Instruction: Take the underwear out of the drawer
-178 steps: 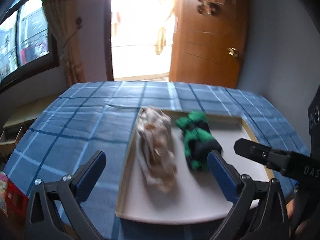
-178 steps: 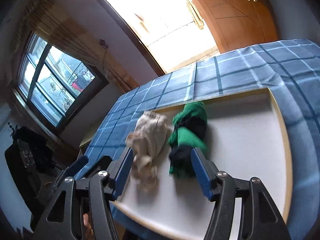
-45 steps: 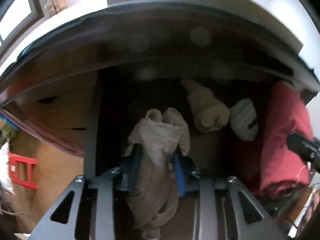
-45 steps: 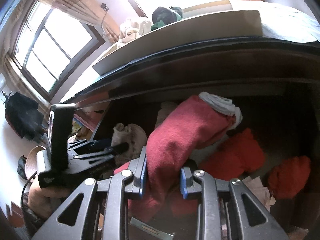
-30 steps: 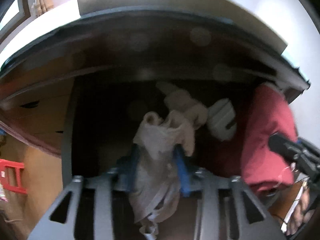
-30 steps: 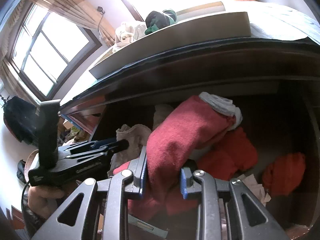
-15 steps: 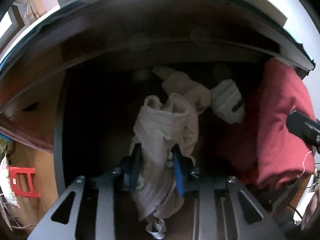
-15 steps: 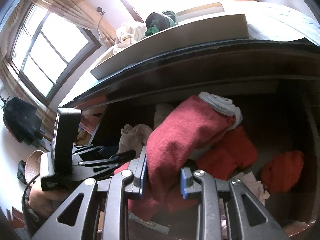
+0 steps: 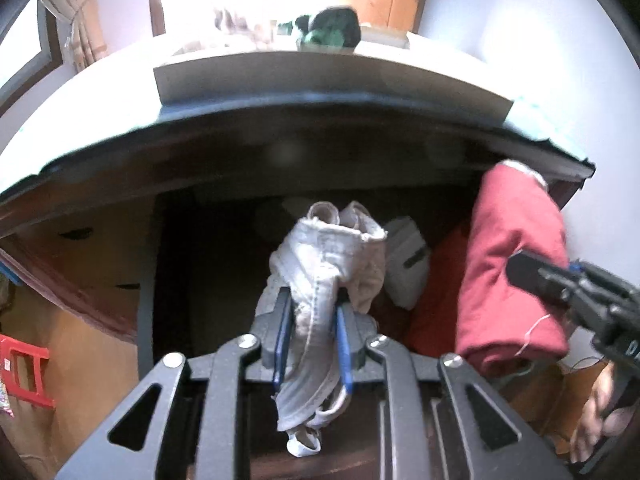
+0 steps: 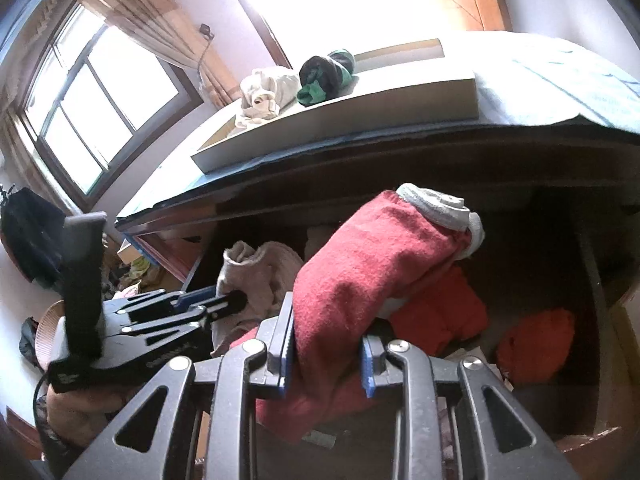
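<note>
From the left wrist, the left gripper (image 9: 311, 340) was closed tight on a pale beige garment (image 9: 328, 264), its blue pads (image 9: 282, 340) pinching the bunched cloth so that the upper part stood above the jaws and a loose tail hung below them, over the dark open drawer (image 9: 172, 280). To the right in this view, the right gripper (image 9: 560, 284) held a red garment (image 9: 516, 268) up at about the same height, and a white tray (image 9: 320, 80) on the tabletop above already carried a green and black bundle (image 9: 330, 32), though that part of the picture was blurred. From the right wrist, the right gripper (image 10: 326, 354) was likewise clamped on the red garment (image 10: 372, 272), whose grey waistband pointed up toward the table edge, while more red pieces (image 10: 536, 342) lay in the drawer (image 10: 592, 280) beneath. The left gripper (image 10: 236, 300) showed at the left, with the beige garment (image 10: 256, 272) in it. The step in hand was probably the lift-out, both pieces seeming clear of the pile, though not surely free of it. The next move would call for raising both grippers past the table edge and carrying the garments over the tray (image 10: 340, 120) without snagging the hanging tails.
</note>
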A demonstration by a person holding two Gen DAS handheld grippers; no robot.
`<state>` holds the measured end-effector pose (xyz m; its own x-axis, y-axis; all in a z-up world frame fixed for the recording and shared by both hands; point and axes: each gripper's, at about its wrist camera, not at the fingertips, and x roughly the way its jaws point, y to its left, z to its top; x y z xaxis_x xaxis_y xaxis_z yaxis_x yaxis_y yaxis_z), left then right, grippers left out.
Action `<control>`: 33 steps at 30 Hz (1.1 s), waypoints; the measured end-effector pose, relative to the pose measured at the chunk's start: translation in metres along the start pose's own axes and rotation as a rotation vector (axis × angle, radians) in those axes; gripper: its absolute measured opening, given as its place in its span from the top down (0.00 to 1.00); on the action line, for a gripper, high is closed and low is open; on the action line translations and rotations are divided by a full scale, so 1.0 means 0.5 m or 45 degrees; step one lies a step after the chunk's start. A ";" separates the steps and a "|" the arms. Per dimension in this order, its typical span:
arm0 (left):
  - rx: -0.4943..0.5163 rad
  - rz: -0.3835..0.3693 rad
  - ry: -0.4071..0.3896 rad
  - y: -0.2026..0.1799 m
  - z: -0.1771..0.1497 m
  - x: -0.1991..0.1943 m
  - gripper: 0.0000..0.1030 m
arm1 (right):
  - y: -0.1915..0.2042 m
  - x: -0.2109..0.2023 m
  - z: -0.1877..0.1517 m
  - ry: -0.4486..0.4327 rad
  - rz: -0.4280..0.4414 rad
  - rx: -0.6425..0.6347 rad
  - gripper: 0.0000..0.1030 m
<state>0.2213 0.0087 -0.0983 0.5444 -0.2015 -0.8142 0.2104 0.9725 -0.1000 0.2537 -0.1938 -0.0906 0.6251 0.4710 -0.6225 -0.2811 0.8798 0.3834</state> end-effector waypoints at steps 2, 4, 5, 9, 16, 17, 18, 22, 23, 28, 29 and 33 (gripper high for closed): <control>-0.013 -0.011 -0.030 0.013 -0.007 -0.020 0.82 | 0.007 -0.012 -0.002 -0.018 -0.003 -0.022 0.72; -0.032 -0.026 -0.065 0.029 -0.016 -0.044 0.82 | 0.017 -0.024 -0.003 -0.038 -0.011 -0.048 0.72; -0.040 -0.034 -0.080 0.027 -0.020 -0.053 0.82 | 0.022 -0.031 -0.003 -0.051 -0.015 -0.065 0.72; -0.071 -0.074 -0.173 0.019 -0.014 -0.122 0.82 | 0.038 -0.066 0.006 -0.116 -0.041 -0.137 0.72; -0.071 -0.107 -0.332 0.005 0.000 -0.215 0.82 | 0.050 -0.124 0.044 -0.230 -0.086 -0.224 0.72; -0.064 -0.104 -0.342 -0.017 0.020 -0.214 0.82 | 0.050 -0.131 0.050 -0.243 -0.091 -0.232 0.72; -0.054 -0.102 -0.355 -0.021 0.028 -0.216 0.82 | 0.050 -0.138 0.057 -0.255 -0.098 -0.241 0.72; -0.041 -0.111 -0.405 -0.036 0.070 -0.227 0.82 | 0.055 -0.153 0.090 -0.298 -0.126 -0.284 0.72; -0.036 -0.112 -0.412 -0.040 0.086 -0.226 0.82 | 0.057 -0.156 0.097 -0.306 -0.134 -0.297 0.72; -0.007 -0.090 -0.445 -0.052 0.131 -0.225 0.92 | 0.056 -0.152 0.138 -0.315 -0.144 -0.319 0.72; -0.004 -0.091 -0.448 -0.052 0.133 -0.224 0.92 | 0.051 -0.150 0.143 -0.310 -0.125 -0.299 0.72; 0.029 -0.059 -0.387 -0.050 0.137 -0.210 0.92 | 0.046 -0.141 0.142 -0.303 -0.115 -0.282 0.72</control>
<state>0.2145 -0.0024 0.0291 0.7512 -0.2746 -0.6002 0.2570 0.9593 -0.1171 0.2550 -0.2116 0.0105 0.8001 0.3848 -0.4602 -0.3517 0.9224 0.1598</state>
